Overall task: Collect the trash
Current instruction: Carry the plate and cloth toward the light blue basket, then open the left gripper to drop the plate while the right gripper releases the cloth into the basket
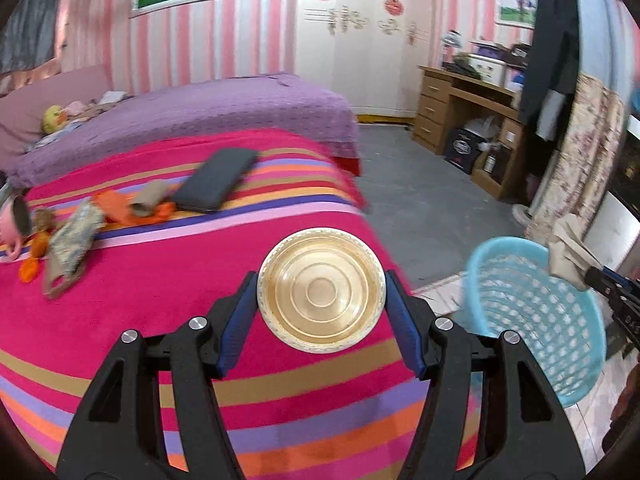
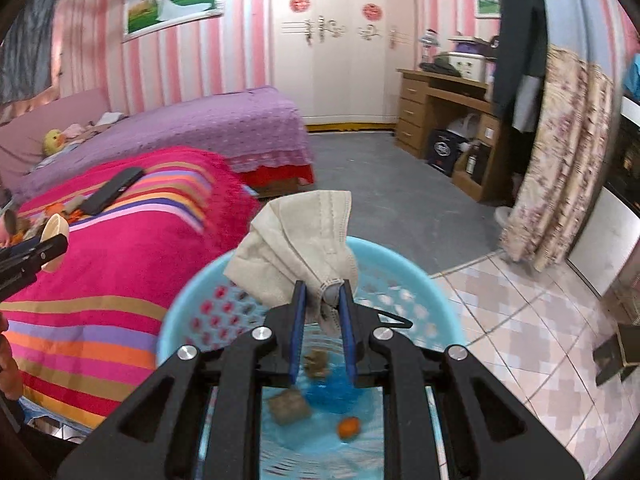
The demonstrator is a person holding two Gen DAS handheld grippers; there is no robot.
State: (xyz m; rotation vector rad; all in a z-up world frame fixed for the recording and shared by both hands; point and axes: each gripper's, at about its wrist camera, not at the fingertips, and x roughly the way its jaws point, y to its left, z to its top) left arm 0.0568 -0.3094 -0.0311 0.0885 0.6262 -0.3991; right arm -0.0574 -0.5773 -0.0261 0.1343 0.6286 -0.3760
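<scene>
Golden plate (image 1: 321, 289) between left tongs (image 1: 321, 304)

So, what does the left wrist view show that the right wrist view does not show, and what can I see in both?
Only the left wrist view shows the face of the gold plate gripped between the left gripper pads, and the cloth pieces and pink cup at the blanket's far end.

Only the right wrist view shows the inside of the blue basket: brown scraps and an orange piece at the bottom.

Both show the striped blanket, the dark flat case, the basket, and the beige mask pinched in the right gripper.
</scene>
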